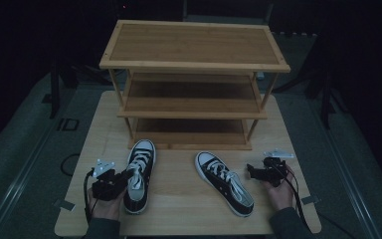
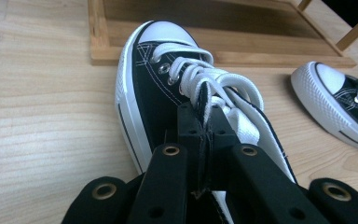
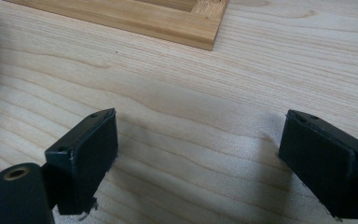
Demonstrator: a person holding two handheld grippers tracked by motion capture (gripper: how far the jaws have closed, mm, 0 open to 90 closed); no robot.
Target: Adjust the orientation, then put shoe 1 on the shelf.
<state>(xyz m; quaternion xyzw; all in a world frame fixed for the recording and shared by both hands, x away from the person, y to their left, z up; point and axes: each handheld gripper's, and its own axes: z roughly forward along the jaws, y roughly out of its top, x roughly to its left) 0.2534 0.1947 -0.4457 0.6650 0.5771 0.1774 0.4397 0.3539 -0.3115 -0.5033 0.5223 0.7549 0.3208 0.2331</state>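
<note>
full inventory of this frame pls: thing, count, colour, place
table: 1, light wood, under everything, dark floor around it
shoe rack: 1, light brown wood, three shelves, stands at the far half of the table, shelves bare
left sneaker: 1, black canvas with white toe cap, sole and laces, front left of the table, toe toward the rack
right sneaker: 1, same colours, front right, lying at an angle with its toe toward the rack
left gripper: 1, black, jaws closed on the left sneaker's collar by the laces
right gripper: 1, black, jaws wide apart over bare table, right of the right sneaker
hands: 2, one on each gripper, sleeves at the bottom edge of the high view
</note>
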